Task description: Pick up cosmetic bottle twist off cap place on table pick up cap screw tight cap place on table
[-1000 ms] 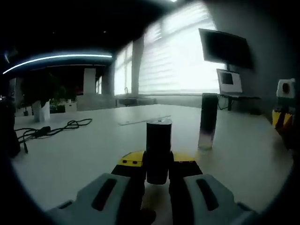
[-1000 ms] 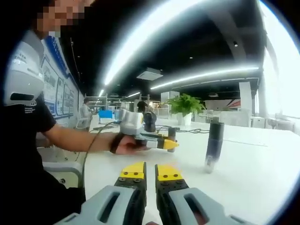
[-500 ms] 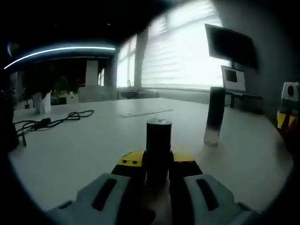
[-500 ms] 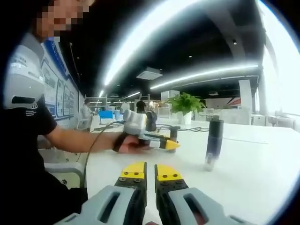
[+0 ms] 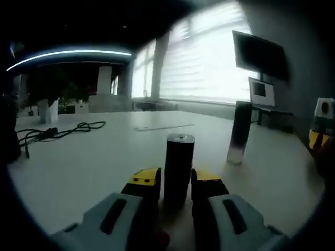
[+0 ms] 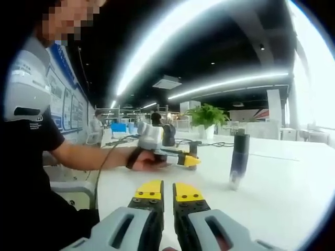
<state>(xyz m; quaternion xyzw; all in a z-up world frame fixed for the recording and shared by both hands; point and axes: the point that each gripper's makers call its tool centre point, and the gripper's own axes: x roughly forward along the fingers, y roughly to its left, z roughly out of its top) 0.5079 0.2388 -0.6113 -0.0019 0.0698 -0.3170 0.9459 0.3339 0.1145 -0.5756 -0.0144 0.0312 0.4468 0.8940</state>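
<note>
Two hand-held grippers and two dark cylindrical pieces are at work on one white desk (image 5: 78, 167).

In the left gripper view, the left hand-held gripper (image 5: 177, 183) has its two yellow-tipped jaws on either side of one short dark cap (image 5: 178, 166) with a silvery top. The cap stands upright between them, but whether the jaws press on it or sit just clear cannot be told. At about 2 o'clock from the cap, well apart, the cosmetic bottle (image 5: 239, 132) stands upright on the desk, dark with a pale lower end. One black cable (image 5: 57, 132) lies coiled at about 10 o'clock.

In the right gripper view, the right hand-held gripper (image 6: 167, 191) has its two jaws pressed close together, nothing between them. The one bottle stands at about 2 o'clock from those jaws. At 12 o'clock, a person's hand (image 6: 142, 160) holds the left hand-held gripper. One potted plant (image 6: 208, 118) sits far behind.
</note>
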